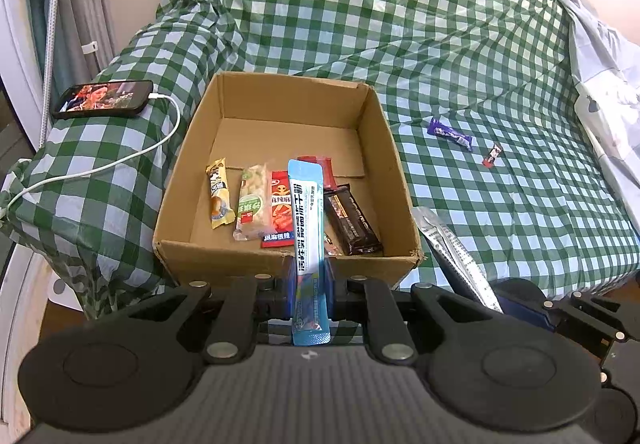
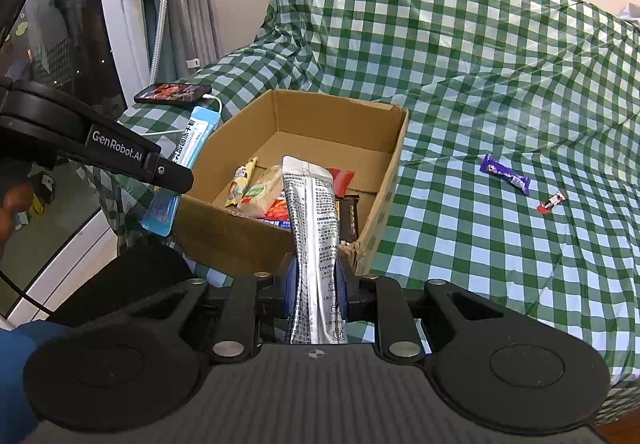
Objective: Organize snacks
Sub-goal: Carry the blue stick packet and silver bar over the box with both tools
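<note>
An open cardboard box point(image 1: 276, 100) point(image 2: 392, 172) sits on a green checked cover, with several snack packets lying in its near half. My left gripper point(image 1: 310, 280) is shut on a long blue sachet point(image 1: 307, 220), held upright just before the box's near wall. My right gripper point(image 2: 318, 290) is shut on a silver sachet point(image 2: 312, 228), also upright at the box's near corner. The silver sachet point(image 1: 456, 252) shows at the right in the left wrist view. The blue sachet point(image 2: 192, 142) shows beside the box's left wall. A purple bar point(image 1: 450, 134) point(image 2: 506, 174) and a small red candy point(image 1: 492, 155) point(image 2: 552, 202) lie on the cover to the right.
A phone point(image 1: 104, 98) point(image 2: 172, 94) on a white charging cable lies on the covered armrest left of the box. White printed bedding point(image 1: 600, 76) is piled at the far right. A white door frame point(image 2: 120, 24) and curtains stand at the left.
</note>
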